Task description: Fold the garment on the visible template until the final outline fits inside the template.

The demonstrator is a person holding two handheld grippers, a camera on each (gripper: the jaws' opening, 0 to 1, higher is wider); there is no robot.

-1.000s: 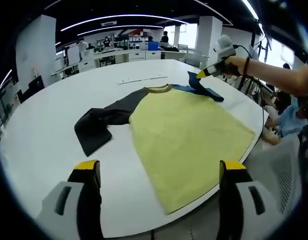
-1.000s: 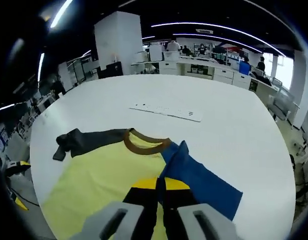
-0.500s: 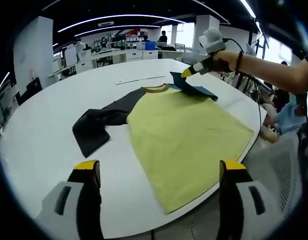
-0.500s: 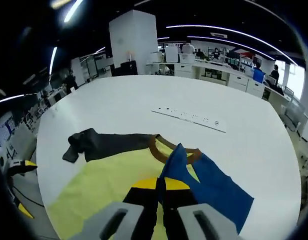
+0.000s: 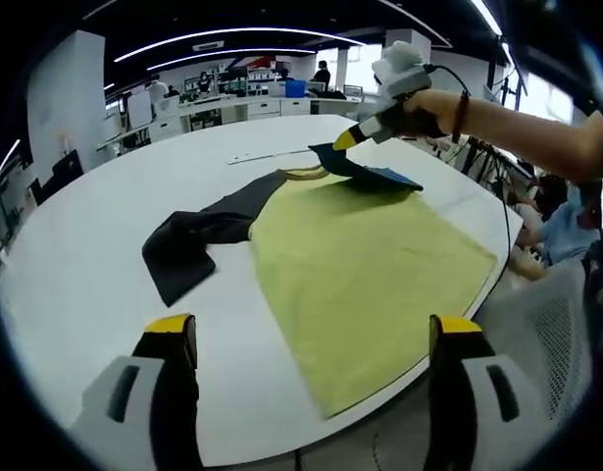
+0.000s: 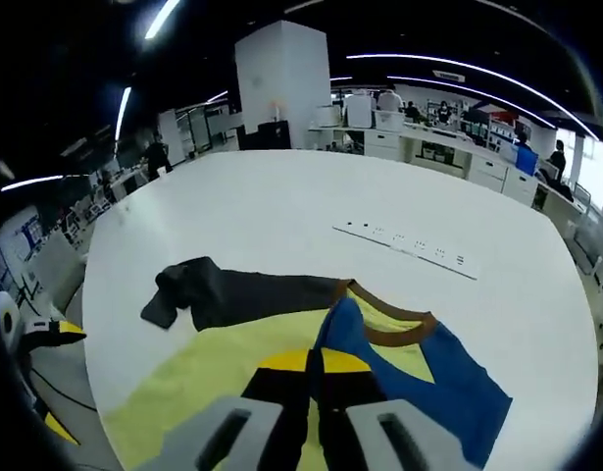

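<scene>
While spread on the white worktop in the left gripper view, yellow T-shirt with black sleeve toward 9 o'clock; left tongs agape, gripping nothing. Right gripper view: right tongs clamped on blue sleeve, lifted over brown collar.

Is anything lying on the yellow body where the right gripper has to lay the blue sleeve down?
Nothing visible does. The right gripper holds the blue sleeve lifted, and the yellow body is bare fabric. The dark sleeve lies off to its other side.
</scene>
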